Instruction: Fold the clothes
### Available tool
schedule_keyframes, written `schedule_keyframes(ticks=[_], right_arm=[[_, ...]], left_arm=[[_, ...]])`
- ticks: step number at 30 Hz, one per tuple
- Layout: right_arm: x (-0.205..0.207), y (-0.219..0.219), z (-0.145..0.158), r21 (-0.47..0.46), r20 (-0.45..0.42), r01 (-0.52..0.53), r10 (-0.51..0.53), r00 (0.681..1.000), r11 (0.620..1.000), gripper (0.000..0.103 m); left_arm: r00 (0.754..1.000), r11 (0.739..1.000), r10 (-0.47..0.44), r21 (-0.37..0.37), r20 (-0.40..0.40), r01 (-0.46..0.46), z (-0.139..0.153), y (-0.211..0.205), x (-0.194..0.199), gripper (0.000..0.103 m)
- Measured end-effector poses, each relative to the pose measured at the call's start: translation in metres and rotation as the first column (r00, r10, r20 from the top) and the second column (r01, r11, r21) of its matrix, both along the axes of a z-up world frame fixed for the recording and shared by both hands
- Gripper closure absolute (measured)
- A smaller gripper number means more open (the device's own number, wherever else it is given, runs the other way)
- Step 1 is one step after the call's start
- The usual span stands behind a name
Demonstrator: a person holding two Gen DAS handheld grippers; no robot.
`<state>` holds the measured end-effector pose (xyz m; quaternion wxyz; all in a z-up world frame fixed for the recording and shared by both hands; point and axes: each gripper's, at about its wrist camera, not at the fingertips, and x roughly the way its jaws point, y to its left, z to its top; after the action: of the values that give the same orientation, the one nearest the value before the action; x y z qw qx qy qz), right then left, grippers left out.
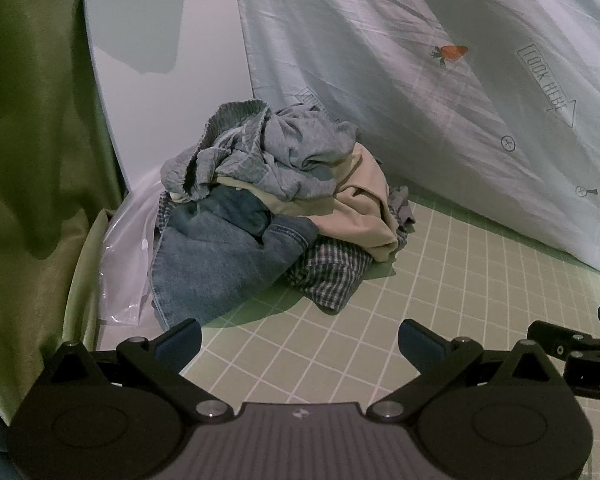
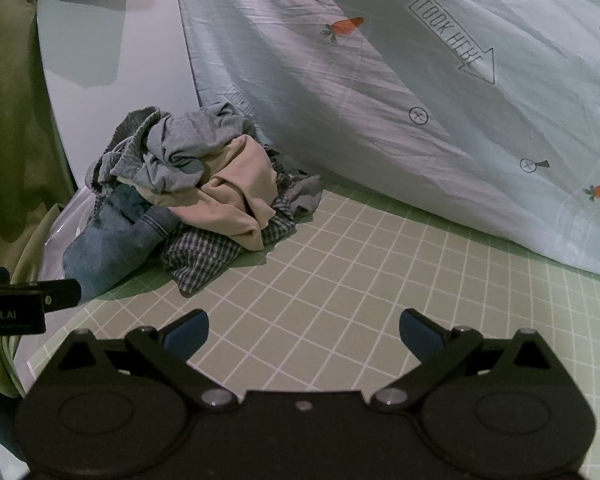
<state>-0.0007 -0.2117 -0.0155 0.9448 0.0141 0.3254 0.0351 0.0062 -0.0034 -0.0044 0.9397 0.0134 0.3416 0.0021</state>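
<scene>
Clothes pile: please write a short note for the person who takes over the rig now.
Left tongs: open, holding nothing, above the grid mat.
Right tongs: open, holding nothing, above the same mat.
Clothes pile: unsorted heap at the mat's far left corner, in front of the carrot-print sheet. Grey garment on top, beige garment under it, denim at front left, checked shirt at the bottom.
Done: nothing folded is visible.
Left: pull out, spread and fold every piece.
</scene>
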Motion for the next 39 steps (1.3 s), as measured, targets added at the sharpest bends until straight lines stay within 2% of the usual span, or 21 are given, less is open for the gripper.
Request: schedule_keyframes(ticks=[27, 33, 39], right_arm=[[0.007, 0.003, -0.003, 0.003, -0.027, -0.008, 0.008, 1.0, 1.0, 0.0], [0.027, 0.01, -0.002, 0.011, -0.05, -0.032, 0.033, 0.998, 0.999, 0.0], [0.074, 0.031, 0.017, 0.006, 0.0, -0.073, 0.073, 0.997, 0.997, 0.0]], left_arm=[[0.999, 1.0, 0.011, -0.003, -0.032, -0.011, -0.003, 0.004, 0.007, 0.0], [0.999, 0.999, 0.038, 0.005, -0.026, -0.038, 0.003, 0.016, 0.021, 0.0], [0.994, 0.994, 0.11, 0.009, -0.001, -0.11, 0.017, 0.045, 0.059, 0.0]])
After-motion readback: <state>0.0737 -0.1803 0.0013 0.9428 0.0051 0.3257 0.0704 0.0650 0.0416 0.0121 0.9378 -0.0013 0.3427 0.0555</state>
